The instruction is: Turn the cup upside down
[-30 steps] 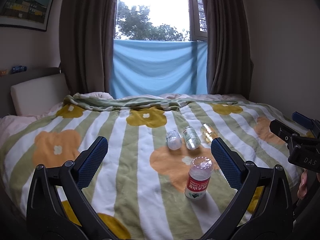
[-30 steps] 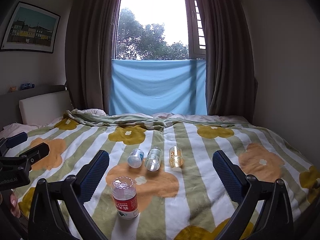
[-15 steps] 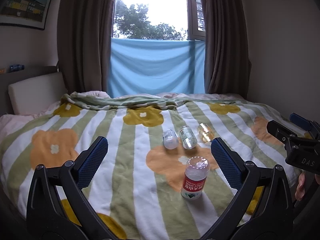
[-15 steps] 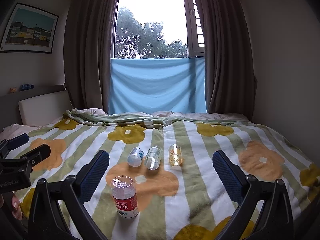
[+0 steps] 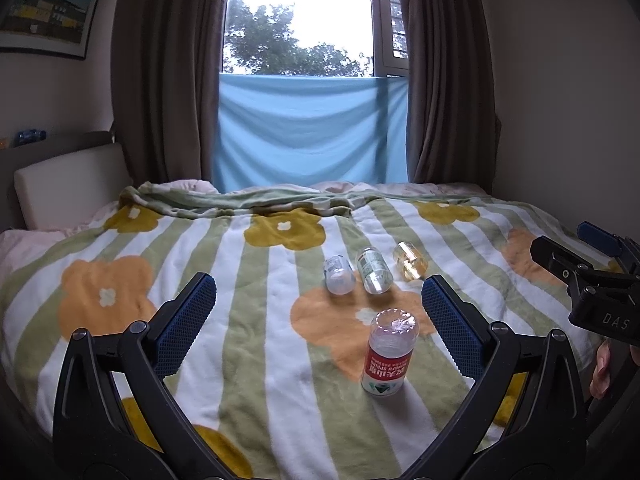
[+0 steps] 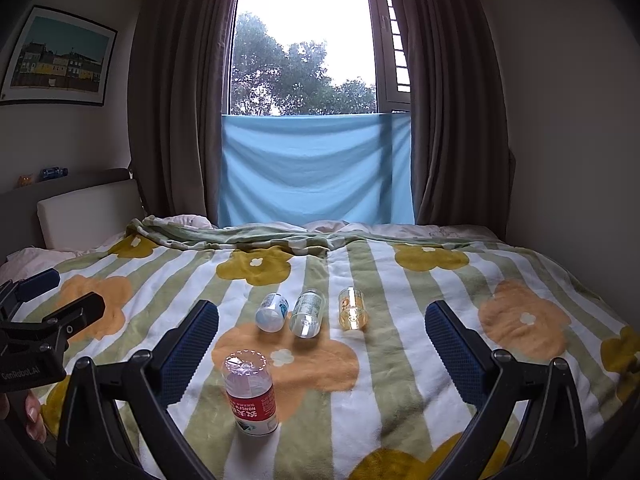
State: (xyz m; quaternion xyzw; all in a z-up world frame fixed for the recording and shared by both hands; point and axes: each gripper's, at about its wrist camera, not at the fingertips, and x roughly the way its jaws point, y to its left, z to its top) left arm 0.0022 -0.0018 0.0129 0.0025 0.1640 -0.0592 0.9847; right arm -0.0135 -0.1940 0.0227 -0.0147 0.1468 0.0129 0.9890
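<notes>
A clear plastic cup with a red label (image 5: 387, 356) (image 6: 250, 392) stands upside down on the flowered blanket. Behind it three cups lie on their sides in a row: a whitish one (image 5: 339, 275) (image 6: 272, 312), a clear one with a green label (image 5: 374, 271) (image 6: 307, 313), and an amber one (image 5: 410, 261) (image 6: 352, 308). My left gripper (image 5: 319, 312) is open and empty, above the near part of the bed, left of the red-label cup. My right gripper (image 6: 322, 340) is open and empty, with the red-label cup low between its fingers.
The bed's striped blanket (image 5: 248, 320) fills the foreground. A white headboard cushion (image 5: 68, 188) is at far left, the window with a blue cloth (image 5: 312, 128) and brown curtains behind. The right gripper's body (image 5: 592, 284) shows at the left wrist view's right edge.
Both grippers drifted slightly; the view in each shifted a little. The cups have not moved and both grippers stay open.
</notes>
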